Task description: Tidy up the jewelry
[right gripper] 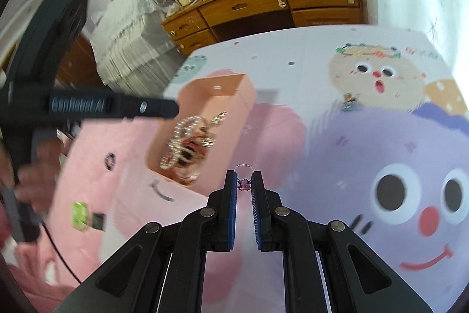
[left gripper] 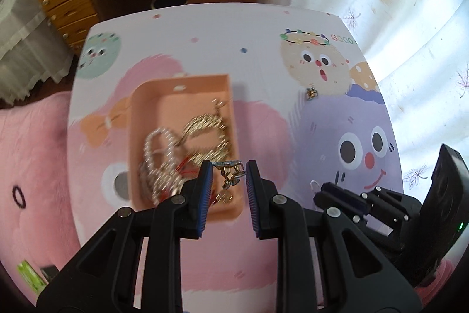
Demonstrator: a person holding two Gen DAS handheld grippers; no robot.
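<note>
Your left gripper [left gripper: 228,175] hangs over the near right corner of the pink jewelry box [left gripper: 181,90], jaws apart with a small gold-and-blue earring [left gripper: 230,173] between the pads, clamped or loose I cannot tell. Your right gripper [right gripper: 244,185] pinches narrow on a pink star charm [right gripper: 244,184] with a thin ring. One small trinket [left gripper: 311,94] sits on the cartoon table mat [left gripper: 337,113], at two o'clock from the box.
</note>
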